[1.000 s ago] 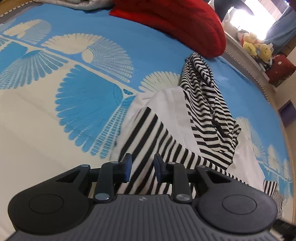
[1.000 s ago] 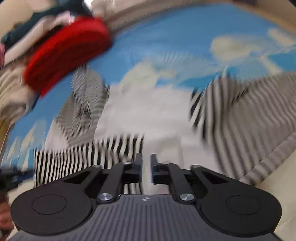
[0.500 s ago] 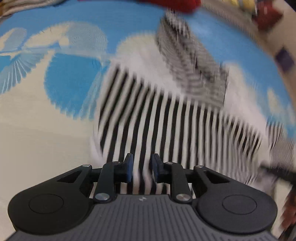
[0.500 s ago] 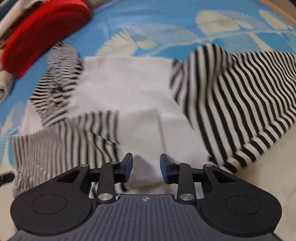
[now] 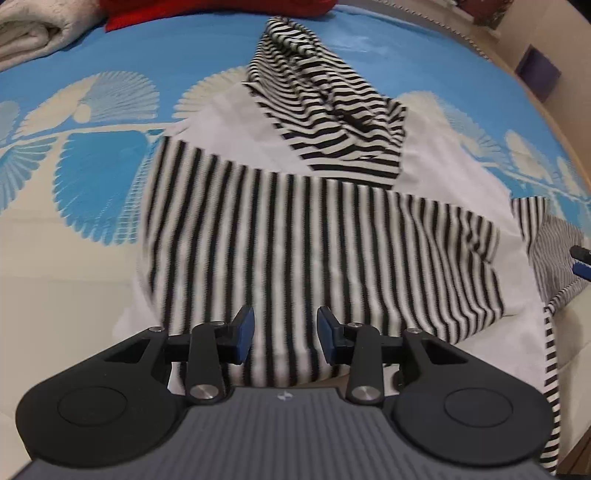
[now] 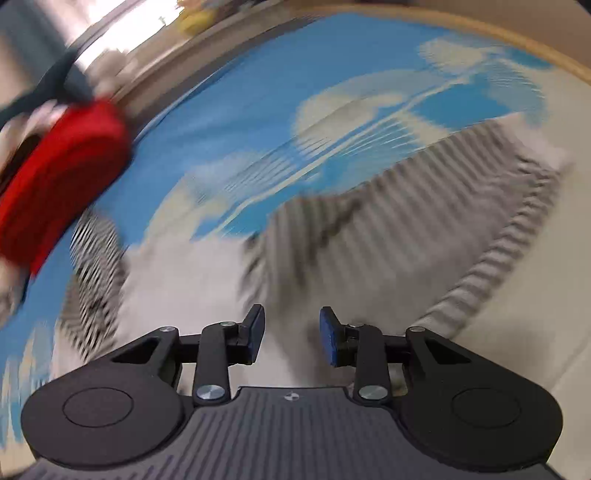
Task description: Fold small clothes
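striped clothes (image 5: 317,240) lie spread on the blue and cream patterned bedcover (image 5: 110,173), the biggest thing in either view. the black-and-white striped panel lies folded across a white part of the garment (image 5: 229,122), and a bunched striped piece (image 5: 325,110) sits on the far side of it. in the right wrist view the same garment (image 6: 369,240) is badly blurred. a red cushion (image 6: 62,177) sits at the far side of the bed, beyond the clothes, with a cream towel (image 5: 37,29) just beside it. the left gripper (image 5: 285,334) hovers over the near edge of the striped panel, jaws apart, holding nothing. the right gripper (image 6: 291,336) is over the white fabric, jaws likewise apart and empty.
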The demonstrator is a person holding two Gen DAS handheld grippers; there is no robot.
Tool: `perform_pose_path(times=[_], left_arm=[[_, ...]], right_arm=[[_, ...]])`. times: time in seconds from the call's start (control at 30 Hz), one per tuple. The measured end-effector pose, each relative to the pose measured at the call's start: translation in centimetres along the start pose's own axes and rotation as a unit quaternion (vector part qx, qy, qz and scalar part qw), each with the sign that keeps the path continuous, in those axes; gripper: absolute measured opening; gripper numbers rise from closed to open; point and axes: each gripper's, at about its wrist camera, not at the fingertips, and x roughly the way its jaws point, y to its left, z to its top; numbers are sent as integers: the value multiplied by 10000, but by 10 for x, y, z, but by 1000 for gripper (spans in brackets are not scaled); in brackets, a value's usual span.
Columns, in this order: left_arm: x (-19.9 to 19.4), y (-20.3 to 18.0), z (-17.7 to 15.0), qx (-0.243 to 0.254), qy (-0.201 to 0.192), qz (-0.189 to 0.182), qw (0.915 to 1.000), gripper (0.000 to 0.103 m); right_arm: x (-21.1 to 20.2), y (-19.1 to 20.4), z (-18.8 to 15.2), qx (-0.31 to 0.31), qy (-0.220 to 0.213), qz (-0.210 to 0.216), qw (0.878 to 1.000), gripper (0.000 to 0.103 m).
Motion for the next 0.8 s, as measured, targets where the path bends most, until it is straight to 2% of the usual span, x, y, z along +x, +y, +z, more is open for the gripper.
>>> perform_pose_path(times=[0.1, 0.17, 0.2, 0.33, 0.47, 0.57, 0.6, 0.67, 0.73, 0.8], left_arm=[[2, 0, 4, -86, -24, -71, 9999, 41], [1, 0, 8, -110, -71, -112, 9999, 41], [0, 1, 10, -125, -98, -131, 9998, 41], [-4, 7, 13, -221, -154, -208, 9994, 41], [-11, 15, 16, -322, -249, -267, 9988, 41], [-16, 21, 16, -388, -318, -258, 9984, 41], [-18, 24, 16, -425, -345, -246, 9982, 41], [-23, 31, 16, -503, -409, -253, 9976, 41], [-29, 40, 17, -616, -476, -257, 9966, 41], [-37, 52, 19, -789, -560, -292, 9949, 41]], right_arm=[[-8, -54, 17, 434, -390, -450, 9973, 34], [-11, -96, 26, 1073, -607, -717, 9898, 37], [-11, -115, 29, 1400, -699, -731, 9850, 42], [1, -173, 34, 2500, -813, -580, 9631, 43], [17, -191, 37, 2719, -891, -214, 9580, 42], [23, -184, 38, 2413, -1032, -292, 9645, 41], [24, -180, 38, 2324, -1066, -374, 9660, 31], [22, -179, 37, 2337, -1114, -458, 9648, 2], [17, -181, 38, 2503, -1271, -582, 9580, 1], [3, -164, 42, 2387, -1471, -728, 9571, 1]])
